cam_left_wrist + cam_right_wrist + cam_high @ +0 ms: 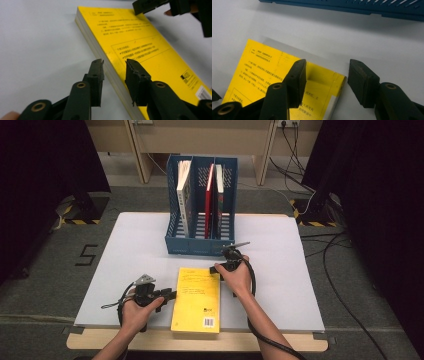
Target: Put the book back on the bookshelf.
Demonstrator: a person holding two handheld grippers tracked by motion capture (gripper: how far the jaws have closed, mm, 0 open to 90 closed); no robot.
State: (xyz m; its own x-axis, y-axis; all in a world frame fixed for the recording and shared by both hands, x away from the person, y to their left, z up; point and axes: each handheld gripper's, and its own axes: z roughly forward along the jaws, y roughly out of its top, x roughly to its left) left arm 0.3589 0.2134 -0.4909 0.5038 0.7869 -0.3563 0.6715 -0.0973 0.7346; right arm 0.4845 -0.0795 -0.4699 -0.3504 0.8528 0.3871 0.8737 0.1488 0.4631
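My left gripper (113, 66) gapes over the yellow book's (196, 299) left edge; my right gripper (325, 75) straddles its far right corner, gripping nothing.

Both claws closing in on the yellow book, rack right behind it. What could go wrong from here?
1. The left claw is open astride the long page edge of the yellow book; a shallow bite may catch only the cover and some pages, and the book could fan open.
2. The right claw straddles a far corner only; lifting there may bend it or slip.
3. The book overhangs the table front edge; a push could tip it off.
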